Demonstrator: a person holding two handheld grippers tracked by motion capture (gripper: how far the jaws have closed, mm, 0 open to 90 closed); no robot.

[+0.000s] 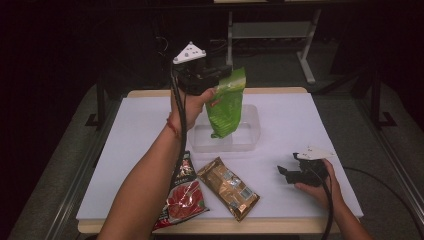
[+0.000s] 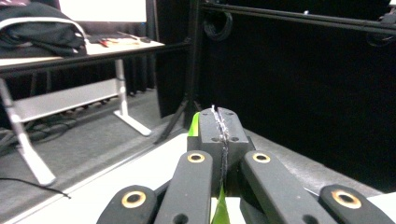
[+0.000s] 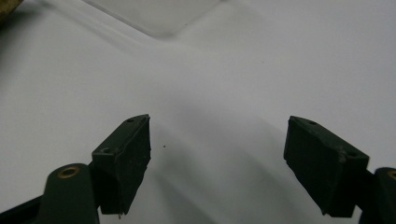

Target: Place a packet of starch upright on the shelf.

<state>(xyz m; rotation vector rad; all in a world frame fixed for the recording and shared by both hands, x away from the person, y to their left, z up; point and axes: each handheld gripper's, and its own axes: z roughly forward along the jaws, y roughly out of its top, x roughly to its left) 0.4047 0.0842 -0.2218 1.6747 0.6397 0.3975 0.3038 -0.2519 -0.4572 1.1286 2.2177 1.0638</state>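
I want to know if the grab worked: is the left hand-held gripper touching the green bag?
Touching. The left gripper view shows the left hand-held gripper shut on the green bag, a green edge pinched between its pads.

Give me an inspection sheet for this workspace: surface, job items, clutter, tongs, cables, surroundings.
Surface: white table top, bare where visible.
Job's things: green snack bag hanging above the clear plastic bin, pinched at its top edge; red snack bag and gold snack bag lying flat near the front edge.
Clutter: nothing seen.
Grippers: left tongs shut on the green snack bag, raised; right tongs open, nothing between them, low over the table at the right.
Cables: one trails along each forearm; right cable runs off the front edge.
Surroundings: dark room, second desk behind.
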